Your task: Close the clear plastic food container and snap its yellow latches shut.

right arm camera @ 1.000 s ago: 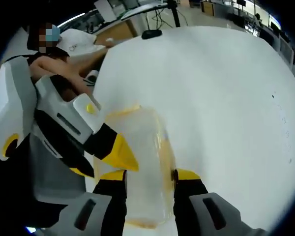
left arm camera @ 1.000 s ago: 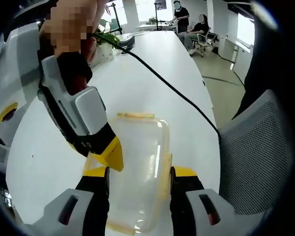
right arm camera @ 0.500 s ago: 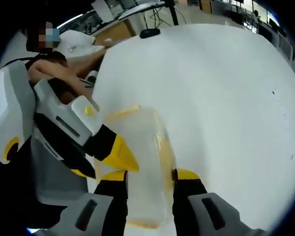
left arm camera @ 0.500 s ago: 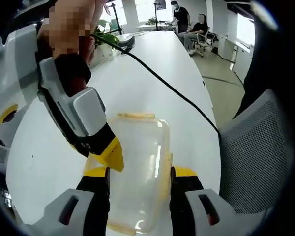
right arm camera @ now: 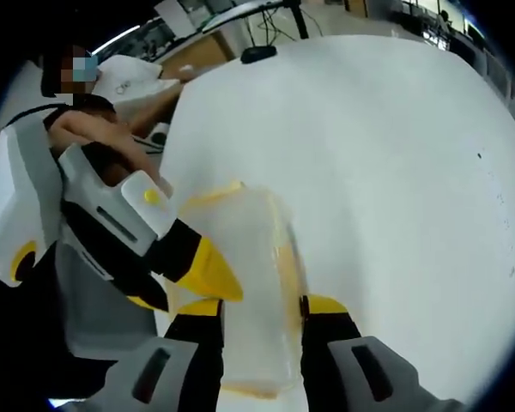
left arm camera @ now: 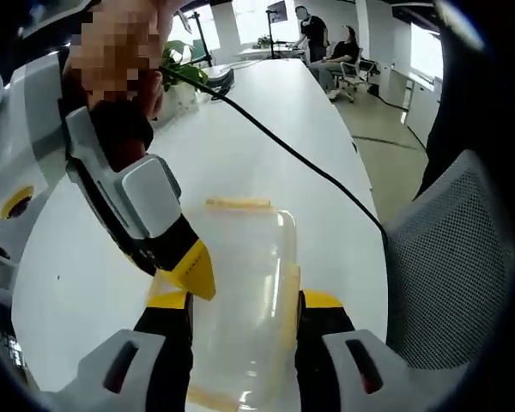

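long white worktop point(left arm camera: 266, 137) in an open office, people seated at its far end | grey mesh chair point(left arm camera: 451, 257) just right of the worktop edge | clear plastic food container with yellow latches point(left arm camera: 240, 292) on the worktop's near end, left gripper point(left arm camera: 243, 302) fingers clenched on its sides, right gripper point(right arm camera: 262, 307) fingers likewise | black cable point(left arm camera: 300, 159) runs along the worktop beyond the container | potted plant point(left arm camera: 176, 73) far left

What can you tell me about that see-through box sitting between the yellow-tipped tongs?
The box is a clear plastic food container with rounded corners and yellow latches along its edges. It lies flat on the white table, its lid apparently down. The left tongs straddle its near end, one yellow tip on each side; the right tongs straddle it likewise in their own view. Whether the latches are snapped is unclear.
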`<state>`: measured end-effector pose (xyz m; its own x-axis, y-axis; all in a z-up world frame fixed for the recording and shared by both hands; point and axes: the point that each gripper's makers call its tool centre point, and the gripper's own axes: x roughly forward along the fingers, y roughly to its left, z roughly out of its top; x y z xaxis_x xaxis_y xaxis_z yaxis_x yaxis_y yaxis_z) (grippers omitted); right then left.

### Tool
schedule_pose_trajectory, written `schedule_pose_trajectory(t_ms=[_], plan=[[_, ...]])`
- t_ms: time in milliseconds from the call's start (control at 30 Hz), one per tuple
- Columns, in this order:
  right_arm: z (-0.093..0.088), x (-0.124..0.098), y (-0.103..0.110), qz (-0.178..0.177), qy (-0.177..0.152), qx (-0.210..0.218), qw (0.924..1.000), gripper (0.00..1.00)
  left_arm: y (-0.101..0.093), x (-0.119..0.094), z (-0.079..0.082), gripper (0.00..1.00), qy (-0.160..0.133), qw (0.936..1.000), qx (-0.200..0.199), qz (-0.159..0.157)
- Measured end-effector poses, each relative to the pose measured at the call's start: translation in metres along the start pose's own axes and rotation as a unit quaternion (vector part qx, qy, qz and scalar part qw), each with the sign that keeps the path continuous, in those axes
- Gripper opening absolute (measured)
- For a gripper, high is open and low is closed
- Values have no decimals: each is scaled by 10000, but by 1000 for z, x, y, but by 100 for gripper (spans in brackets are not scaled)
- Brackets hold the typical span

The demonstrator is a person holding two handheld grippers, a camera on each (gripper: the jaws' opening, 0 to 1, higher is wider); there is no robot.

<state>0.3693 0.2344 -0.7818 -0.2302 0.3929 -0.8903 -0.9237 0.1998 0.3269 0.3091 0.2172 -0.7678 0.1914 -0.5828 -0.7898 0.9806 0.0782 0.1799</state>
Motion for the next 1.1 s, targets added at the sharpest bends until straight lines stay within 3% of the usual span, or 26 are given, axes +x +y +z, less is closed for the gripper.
schedule_pose_trajectory(t_ms=[600, 933, 1100], plan=[[2, -4, 5, -68, -86, -80, 9999, 35, 1, -1, 1, 48, 119, 9998, 61, 115], [2, -5, 8, -73, -5, -58, 10000, 35, 2, -1, 1, 49, 40, 9999, 89, 126], [1, -6, 10, -123, -149, -66, 9998, 35, 2, -2, 2, 49, -7, 10000, -28, 41]])
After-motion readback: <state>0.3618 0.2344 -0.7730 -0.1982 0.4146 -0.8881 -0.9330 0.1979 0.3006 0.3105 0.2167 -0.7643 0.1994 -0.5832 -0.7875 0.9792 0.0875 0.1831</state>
